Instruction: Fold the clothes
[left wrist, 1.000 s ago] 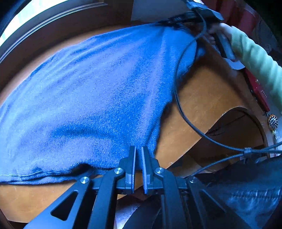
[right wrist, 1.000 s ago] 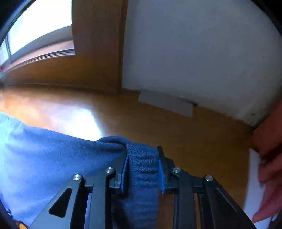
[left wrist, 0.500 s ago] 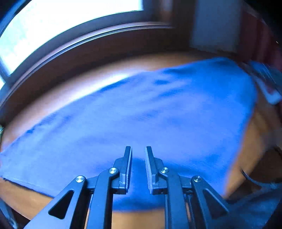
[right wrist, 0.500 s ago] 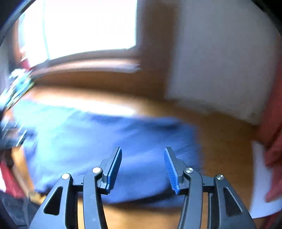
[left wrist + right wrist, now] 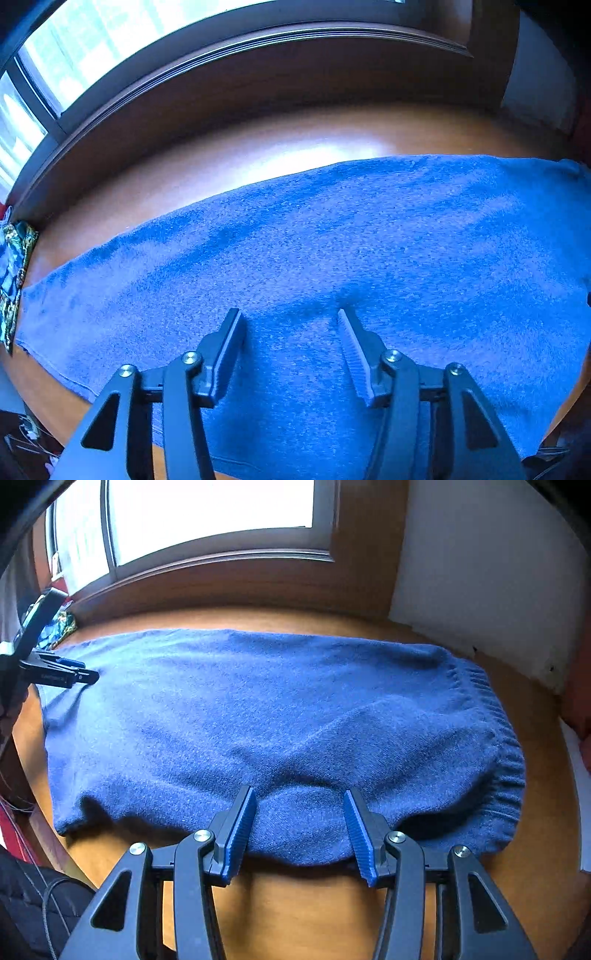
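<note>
Sweater lies crosswise before both my tongs, left and right, spread wide, holding nothing, its near edge between my right tongs' jaws.

A plain blue knitted sweater, ribbed along its hem, lies on the orange-brown wooden desk. The black right gripper has blue ridged pads on its fingers. A green-and-blue patterned cloth sits by the dark brown window frame.

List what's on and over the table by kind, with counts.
Blue sweater: 1
Grippers, left gripper and right gripper, both open: 2
Patterned item at the table's left edge: 1
Wooden table: 1
Total: 5
</note>
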A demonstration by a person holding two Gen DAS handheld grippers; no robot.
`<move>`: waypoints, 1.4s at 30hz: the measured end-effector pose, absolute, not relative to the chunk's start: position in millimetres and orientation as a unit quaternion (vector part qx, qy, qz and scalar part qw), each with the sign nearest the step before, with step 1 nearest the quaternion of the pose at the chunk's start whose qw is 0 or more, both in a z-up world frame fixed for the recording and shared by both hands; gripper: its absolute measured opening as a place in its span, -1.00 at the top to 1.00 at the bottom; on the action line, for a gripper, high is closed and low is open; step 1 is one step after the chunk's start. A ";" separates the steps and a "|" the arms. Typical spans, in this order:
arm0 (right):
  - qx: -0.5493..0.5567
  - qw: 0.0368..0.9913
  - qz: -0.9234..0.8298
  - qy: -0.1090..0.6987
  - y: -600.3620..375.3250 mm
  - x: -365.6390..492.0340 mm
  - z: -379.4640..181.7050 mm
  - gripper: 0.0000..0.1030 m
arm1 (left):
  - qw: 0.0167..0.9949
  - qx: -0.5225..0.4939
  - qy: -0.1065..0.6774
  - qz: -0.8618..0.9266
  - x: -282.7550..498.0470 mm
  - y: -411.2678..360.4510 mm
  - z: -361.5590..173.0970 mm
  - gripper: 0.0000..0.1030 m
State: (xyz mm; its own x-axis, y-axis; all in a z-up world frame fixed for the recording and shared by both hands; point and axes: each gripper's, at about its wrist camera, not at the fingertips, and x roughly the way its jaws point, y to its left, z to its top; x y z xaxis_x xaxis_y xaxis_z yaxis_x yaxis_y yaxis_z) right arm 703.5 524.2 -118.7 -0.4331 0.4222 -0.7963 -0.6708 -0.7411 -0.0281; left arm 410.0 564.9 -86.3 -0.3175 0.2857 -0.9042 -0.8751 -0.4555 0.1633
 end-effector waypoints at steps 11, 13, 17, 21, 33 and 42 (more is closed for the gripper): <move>-0.346 0.433 0.795 0.248 537.2 778.0 -91.3 -0.08 | 0.531 -0.381 0.347 0.672 475.7 564.0 -55.1 0.00; -0.335 0.461 0.776 0.272 547.4 790.6 -93.8 -0.08 | 0.563 -0.371 0.352 0.649 499.9 565.4 -47.9 0.00; -0.300 0.465 0.776 0.302 563.0 822.4 -81.8 -0.08 | 0.602 -0.347 0.366 0.619 560.2 567.8 -38.1 0.00; -0.282 0.425 0.800 0.315 579.5 835.5 -77.8 -0.08 | 0.623 -0.370 0.343 0.597 599.1 580.8 -35.6 0.00; -0.270 0.212 0.870 0.354 642.2 836.6 -83.4 -0.21 | 0.603 -0.422 0.282 0.616 674.5 621.7 -18.5 0.00; -0.306 0.107 0.933 0.159 594.4 789.8 -75.8 0.02 | 0.582 -0.486 0.237 0.607 662.0 680.5 3.0 0.00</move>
State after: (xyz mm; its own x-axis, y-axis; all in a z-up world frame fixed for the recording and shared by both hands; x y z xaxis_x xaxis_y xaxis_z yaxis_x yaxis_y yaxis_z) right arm 789.8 594.4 -75.8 -0.7900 0.1019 -0.6045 -0.2967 -0.9265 0.2316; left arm 662.0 680.5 3.0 0.1518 0.4766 -0.8659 -0.9370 -0.2096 -0.2796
